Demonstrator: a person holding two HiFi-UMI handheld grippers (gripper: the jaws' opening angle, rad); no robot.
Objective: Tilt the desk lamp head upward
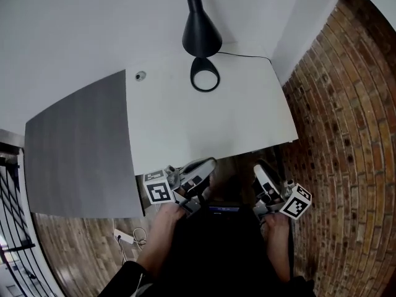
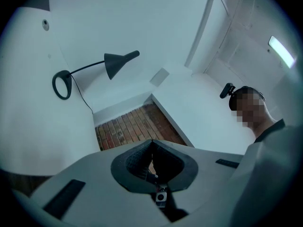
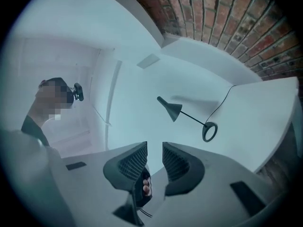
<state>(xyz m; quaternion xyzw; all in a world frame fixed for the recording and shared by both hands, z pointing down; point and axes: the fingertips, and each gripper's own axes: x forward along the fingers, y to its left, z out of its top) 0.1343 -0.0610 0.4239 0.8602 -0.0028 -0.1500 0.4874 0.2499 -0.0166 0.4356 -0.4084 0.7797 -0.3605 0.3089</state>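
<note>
The desk lamp point(image 1: 201, 36) is matte black and stands at 12 o'clock on the white desk point(image 1: 185, 122), near its far edge. Its ring base point(image 1: 205, 77) lies flat. The cone head point(image 1: 202, 34) (wide mouth facing down) hangs just above it. A thin cord point(image 1: 244, 55) runs off toward 2 o'clock.

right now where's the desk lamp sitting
In the head view the desk lamp stands at the far edge of the white desk, top centre of the picture, to the right of a small round fitting in the desktop.

Likely office, white desk point(image 1: 185, 125), desk lamp point(image 1: 202, 36), brick floor point(image 1: 346, 141)
</note>
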